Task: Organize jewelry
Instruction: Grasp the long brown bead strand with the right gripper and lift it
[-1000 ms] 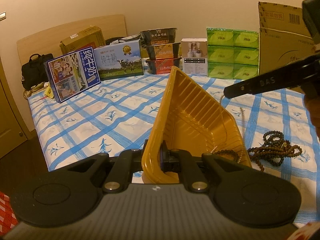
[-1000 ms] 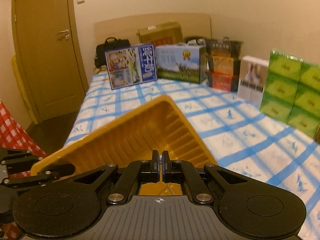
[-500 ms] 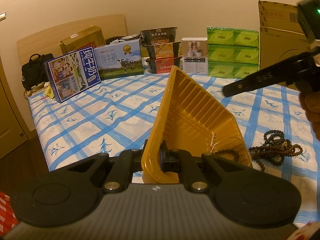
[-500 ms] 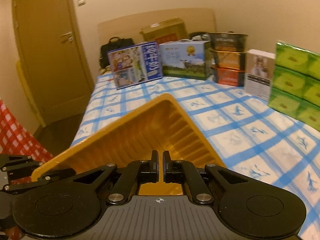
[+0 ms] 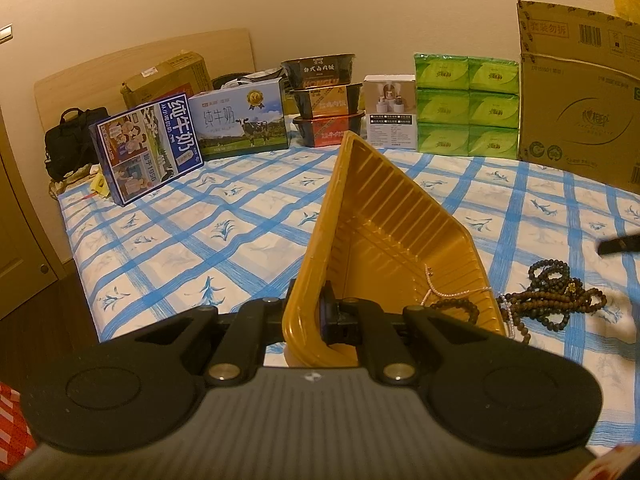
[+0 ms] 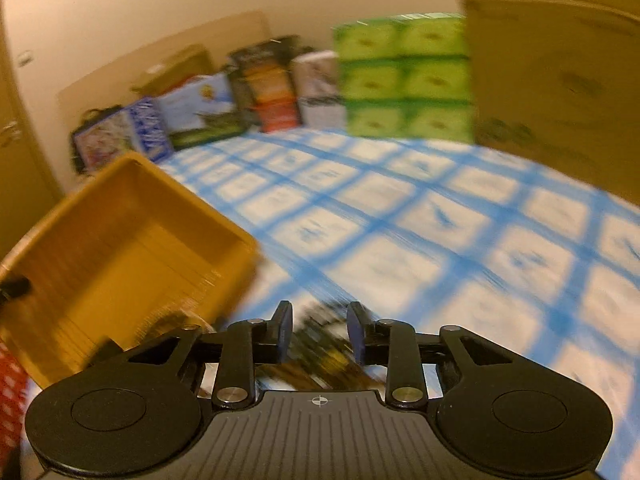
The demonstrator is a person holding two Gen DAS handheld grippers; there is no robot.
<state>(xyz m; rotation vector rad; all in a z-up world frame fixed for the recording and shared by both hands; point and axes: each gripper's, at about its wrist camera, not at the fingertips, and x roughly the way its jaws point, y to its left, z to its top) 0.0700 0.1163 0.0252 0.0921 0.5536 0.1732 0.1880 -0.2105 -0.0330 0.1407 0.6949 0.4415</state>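
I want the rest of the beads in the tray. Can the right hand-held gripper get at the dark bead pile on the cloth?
Probably yes: the right hand-held gripper is open just above the dark bead pile, nothing between; blur hides any contact.

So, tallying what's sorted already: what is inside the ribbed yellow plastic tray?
In the ribbed yellow plastic tray: a dark bead bracelet and a thin pale chain. The gripper hides the near corner.

the right gripper [image 6: 319, 330] is no longer over the yellow tray [image 6: 132, 240]: in its own view the tray now sits off to the left, and the dark bead necklaces [image 6: 320, 344], blurred, lie between its parted fingers with no pad pressing on them. its jaws, shut a second ago, have just been opening. in the left wrist view it has dropped from upper right to a sliver at the right edge.
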